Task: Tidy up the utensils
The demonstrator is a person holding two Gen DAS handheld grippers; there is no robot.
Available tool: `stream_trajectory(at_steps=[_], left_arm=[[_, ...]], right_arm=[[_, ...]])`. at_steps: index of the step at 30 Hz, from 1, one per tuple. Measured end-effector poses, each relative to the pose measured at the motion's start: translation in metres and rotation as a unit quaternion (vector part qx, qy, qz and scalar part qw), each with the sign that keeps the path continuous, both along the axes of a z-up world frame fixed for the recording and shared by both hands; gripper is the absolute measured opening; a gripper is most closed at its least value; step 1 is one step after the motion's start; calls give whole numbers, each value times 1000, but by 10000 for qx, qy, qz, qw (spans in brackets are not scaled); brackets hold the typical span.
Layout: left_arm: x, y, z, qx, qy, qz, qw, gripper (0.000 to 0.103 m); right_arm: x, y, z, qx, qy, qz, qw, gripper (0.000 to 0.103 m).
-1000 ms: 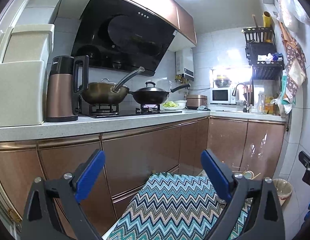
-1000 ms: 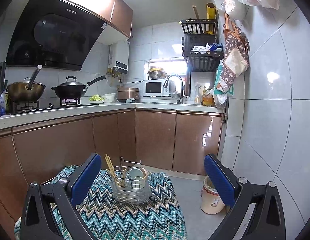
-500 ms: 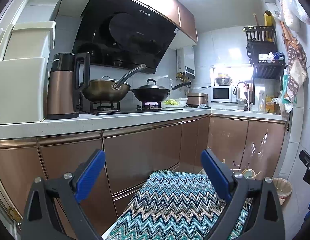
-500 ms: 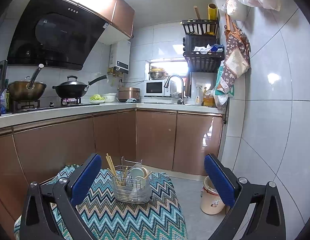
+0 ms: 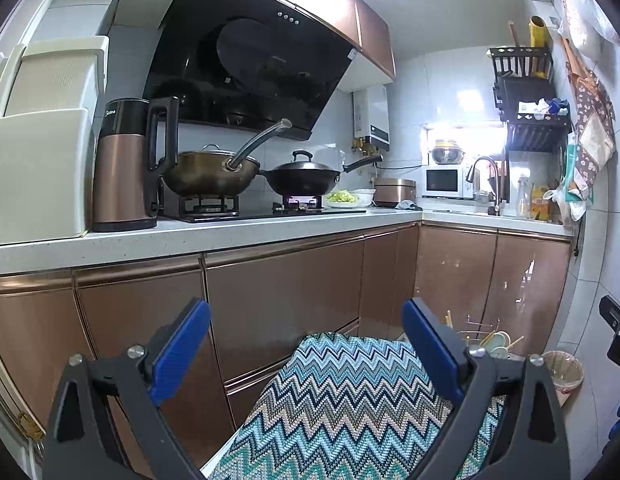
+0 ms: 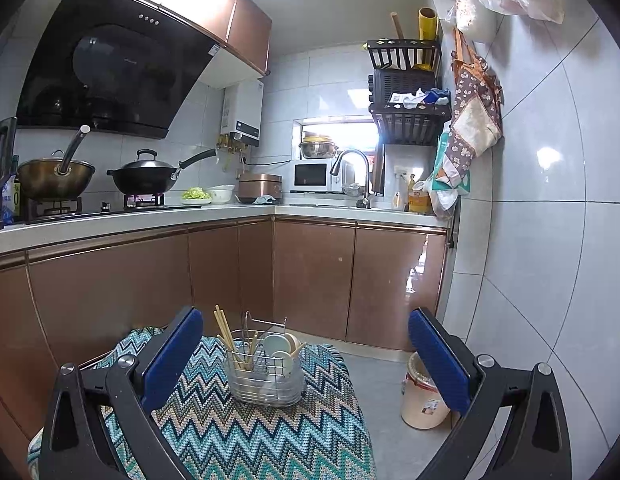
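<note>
A wire utensil basket [image 6: 266,376] stands on a small table covered with a zigzag cloth [image 6: 246,432]. It holds wooden chopsticks [image 6: 226,332] and pale spoons [image 6: 280,346]. My right gripper [image 6: 306,356] is open and empty, held back from the basket and above the cloth. My left gripper [image 5: 306,348] is open and empty over the cloth's left side [image 5: 349,400]. In the left wrist view the basket [image 5: 485,340] peeks out behind the right finger.
Brown cabinets [image 6: 310,276] and a counter with two woks [image 5: 302,178] run along the left and back. A small bin [image 6: 423,396] stands on the floor right of the table. A tiled wall [image 6: 549,240] closes the right side.
Both views have tilted slightly downward, so the basket and cloth sit a little higher in frame. Both grippers stay open and empty.
</note>
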State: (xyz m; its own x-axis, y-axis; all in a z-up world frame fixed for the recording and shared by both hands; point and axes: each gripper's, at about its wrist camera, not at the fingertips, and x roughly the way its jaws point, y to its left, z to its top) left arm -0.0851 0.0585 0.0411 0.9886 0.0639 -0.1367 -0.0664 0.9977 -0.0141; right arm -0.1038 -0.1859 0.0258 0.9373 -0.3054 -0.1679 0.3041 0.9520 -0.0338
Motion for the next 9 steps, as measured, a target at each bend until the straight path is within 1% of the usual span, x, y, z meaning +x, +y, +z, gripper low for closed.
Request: stream_trajectory(at_steps=[9], left_arm=[[0,2,-1,20,-16,35,10000,97]], right_arm=[[0,0,0,-1,-4,9,10000,103]])
